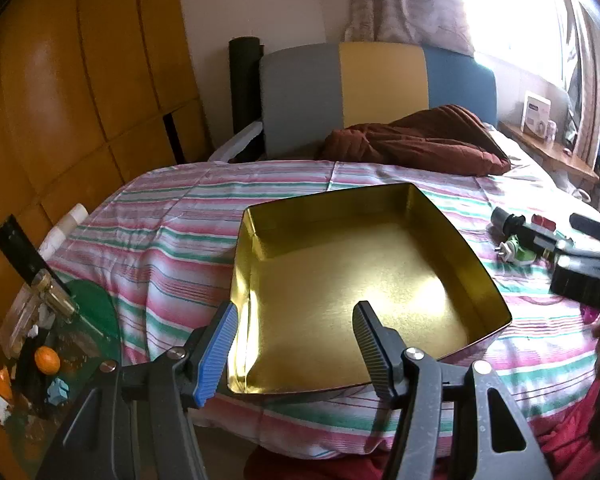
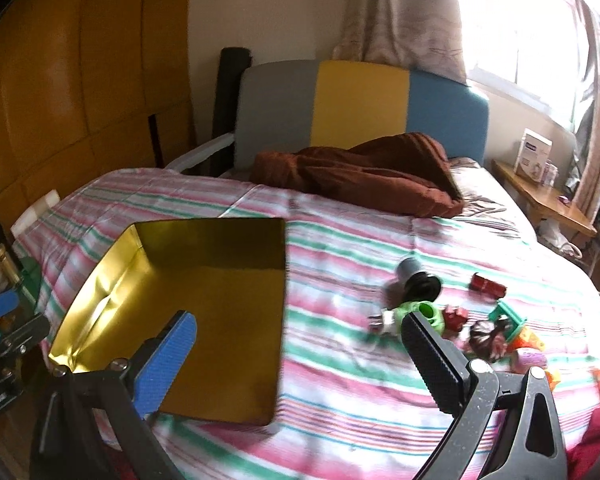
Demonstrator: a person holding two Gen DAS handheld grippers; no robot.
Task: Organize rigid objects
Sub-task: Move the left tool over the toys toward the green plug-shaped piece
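An empty gold tin tray (image 1: pixel 452 236) lies on the striped bedspread (image 1: pixel 172 232). My left gripper (image 1: pixel 296 312) stands open at the tray's near-left corner, with the blue pad (image 1: pixel 216 352) just outside the left wall and the black pad (image 1: pixel 370 344) over the tray floor. My right gripper (image 2: pixel 298 320) is wide open and holds nothing, between the tray (image 2: pixel 112 276) and the toys. To the tray's right lie a grey-and-black cylinder (image 2: pixel 414 276), a green plug-shaped piece (image 2: pixel 424 314), a red toy car (image 2: pixel 488 283) and several small toys (image 2: pixel 500 332).
A brown quilt (image 1: pixel 420 140) is bunched up by the grey, yellow and blue headboard (image 1: pixel 380 80). A cluttered glass side table (image 1: pixel 88 312) stands left of the bed, in front of a wooden wardrobe (image 1: pixel 60 100). A wooden shelf (image 2: pixel 548 196) with a white box runs under the window.
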